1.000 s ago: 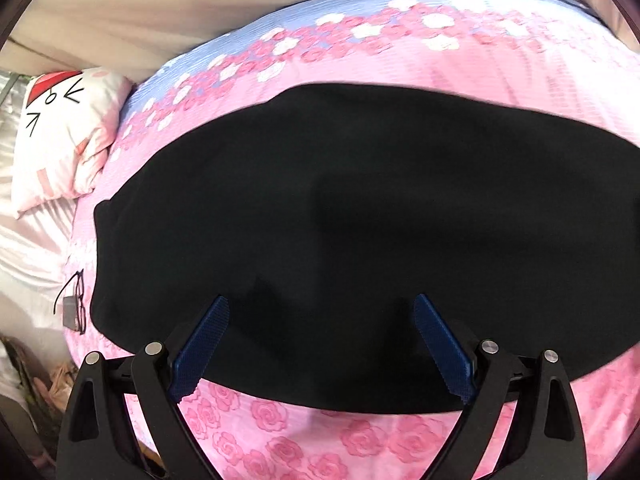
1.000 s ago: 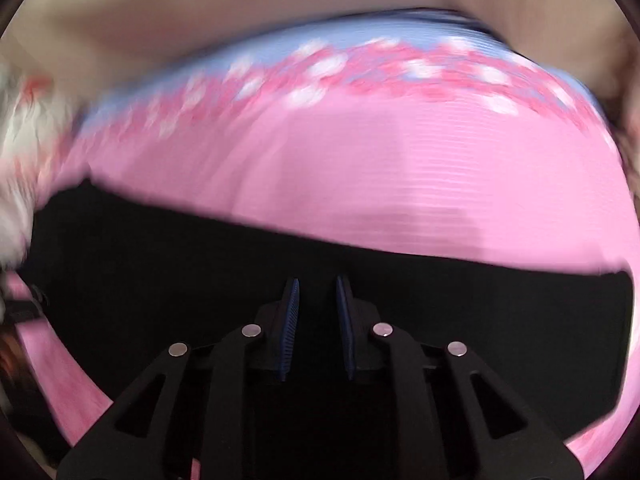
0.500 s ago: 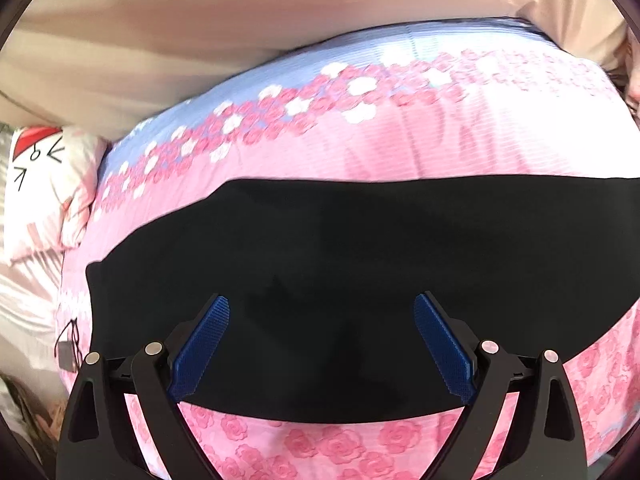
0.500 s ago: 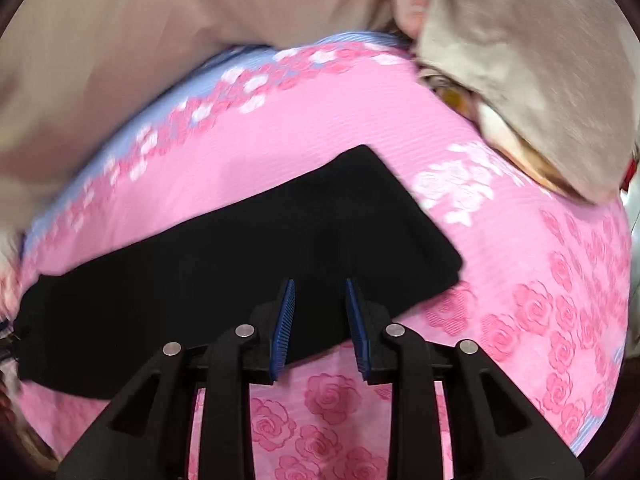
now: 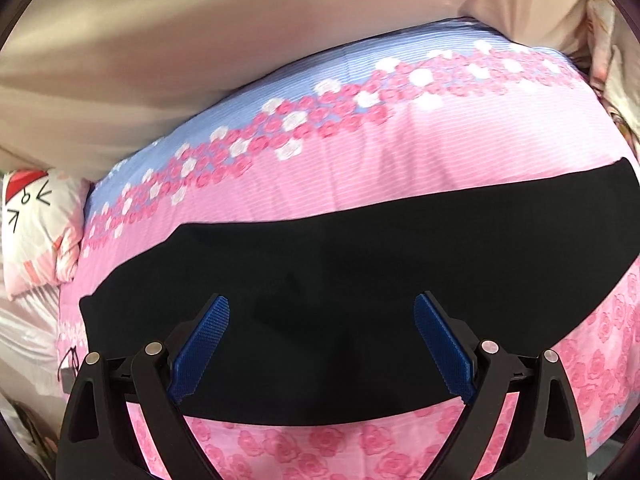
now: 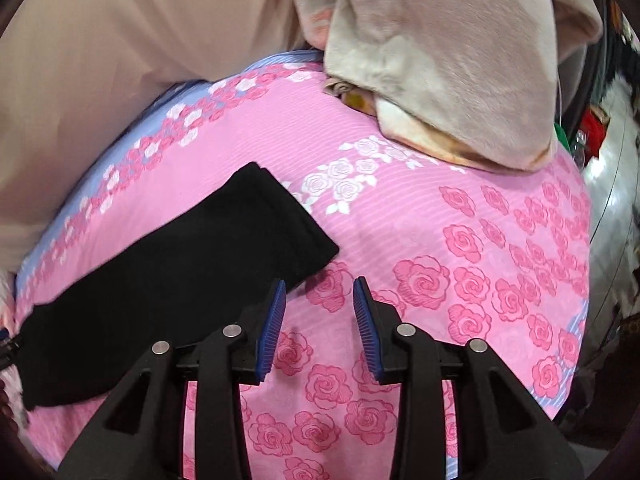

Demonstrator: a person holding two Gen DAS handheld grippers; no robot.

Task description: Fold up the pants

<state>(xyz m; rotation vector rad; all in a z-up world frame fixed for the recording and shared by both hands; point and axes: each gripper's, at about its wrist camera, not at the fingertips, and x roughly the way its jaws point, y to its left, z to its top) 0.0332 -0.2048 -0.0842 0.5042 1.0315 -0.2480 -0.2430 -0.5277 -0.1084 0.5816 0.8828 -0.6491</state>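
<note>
Black pants [image 5: 360, 264] lie flat in a long folded strip across a pink rose-print bed sheet [image 5: 360, 152]. My left gripper [image 5: 322, 308] is open wide and empty, hovering above the middle of the pants. In the right wrist view the pants [image 6: 168, 280] run from lower left to their cuff end near centre. My right gripper [image 6: 320, 292] is open and empty, above the sheet [image 6: 460, 260] just right of that end.
A white cartoon-face pillow [image 5: 32, 232] lies at the left of the bed. A beige blanket [image 6: 440, 60] is heaped at the far right corner. A beige curtain [image 5: 200, 40] hangs behind the bed. Clutter [image 6: 592, 128] sits beyond the right edge.
My right gripper swung right along the pants to their end and opened wider. My left gripper pulled back from the pants, staying open.
</note>
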